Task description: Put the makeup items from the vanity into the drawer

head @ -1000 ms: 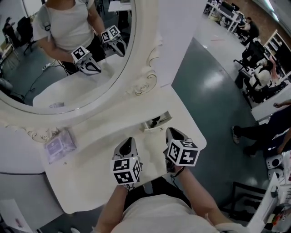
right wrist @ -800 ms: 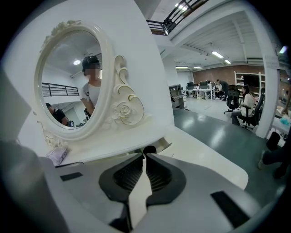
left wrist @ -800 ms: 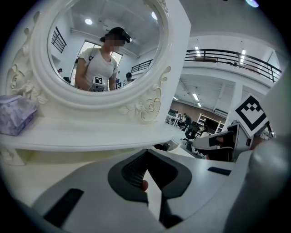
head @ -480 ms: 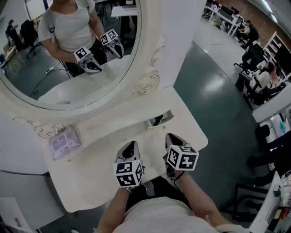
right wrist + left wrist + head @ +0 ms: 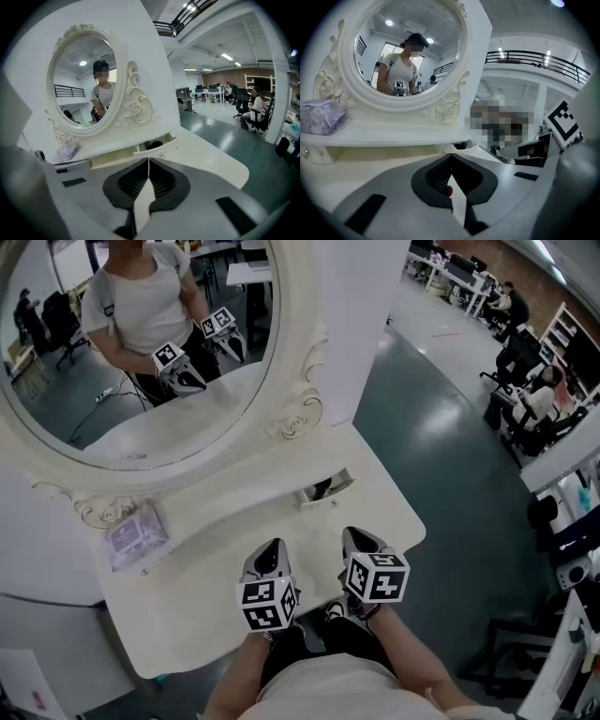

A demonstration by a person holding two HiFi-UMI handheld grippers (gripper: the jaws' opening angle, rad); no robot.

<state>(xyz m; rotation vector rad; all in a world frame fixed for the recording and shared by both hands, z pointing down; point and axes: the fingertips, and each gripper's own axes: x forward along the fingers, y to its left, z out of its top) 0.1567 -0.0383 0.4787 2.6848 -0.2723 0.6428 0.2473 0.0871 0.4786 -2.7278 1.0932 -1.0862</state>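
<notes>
A person standing at a white vanity is holding both grippers low over its smooth, glossy top. Far left of the fingers, a crinkled lilac packet is lying under the oval mirror, whose carved cream frame is curling with roses and scrolls. Only the head view is taking in the tabletop's whole rounded edge. The left gripper is clenched, its ribbed black pads meeting at the tips. Its own view alone is showing a small red spot low between them, too small to identify. Ahead of the fingertips, between the two grippers, the shallow drawer is standing open with dark, rounded makeup items lying inside, seen most clearly from the right gripper view. The right gripper is closing, its tips touching with nothing between them. Right of it, a polished grey-green floor is stretching toward distant desks.
</notes>
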